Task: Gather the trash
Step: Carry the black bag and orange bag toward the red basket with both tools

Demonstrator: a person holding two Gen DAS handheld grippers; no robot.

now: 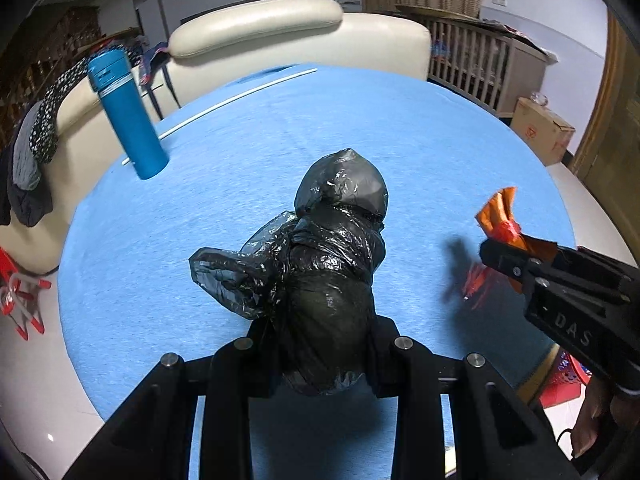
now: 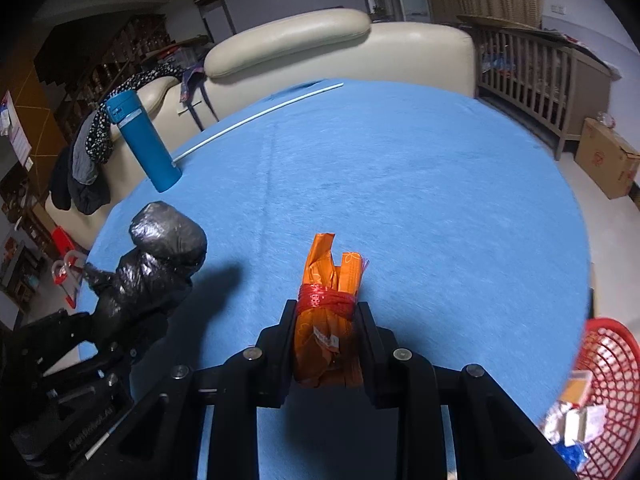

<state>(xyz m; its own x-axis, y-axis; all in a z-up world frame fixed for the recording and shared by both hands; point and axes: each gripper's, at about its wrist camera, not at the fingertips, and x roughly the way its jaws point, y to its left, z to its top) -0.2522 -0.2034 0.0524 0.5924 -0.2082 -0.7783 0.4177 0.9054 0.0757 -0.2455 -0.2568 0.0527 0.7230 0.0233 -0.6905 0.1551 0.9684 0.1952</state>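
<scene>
My left gripper [image 1: 324, 344] is shut on a crumpled black plastic bag [image 1: 332, 248] and holds it above the blue table [image 1: 360, 128]. The same bag shows at the left of the right wrist view [image 2: 160, 264]. My right gripper [image 2: 325, 320] is shut on an orange wrapper bundle [image 2: 326, 308] bound with red net string, held above the table. In the left wrist view the right gripper [image 1: 504, 256] shows at the right, with the orange bundle [image 1: 500, 216] sticking out of it.
A blue flask [image 1: 124, 112] stands at the table's far left, also in the right wrist view [image 2: 144, 140]. A white rod [image 2: 260, 114] lies along the far edge. A red basket [image 2: 600, 400] holding trash sits at the right. A cream sofa [image 1: 280, 40] stands behind.
</scene>
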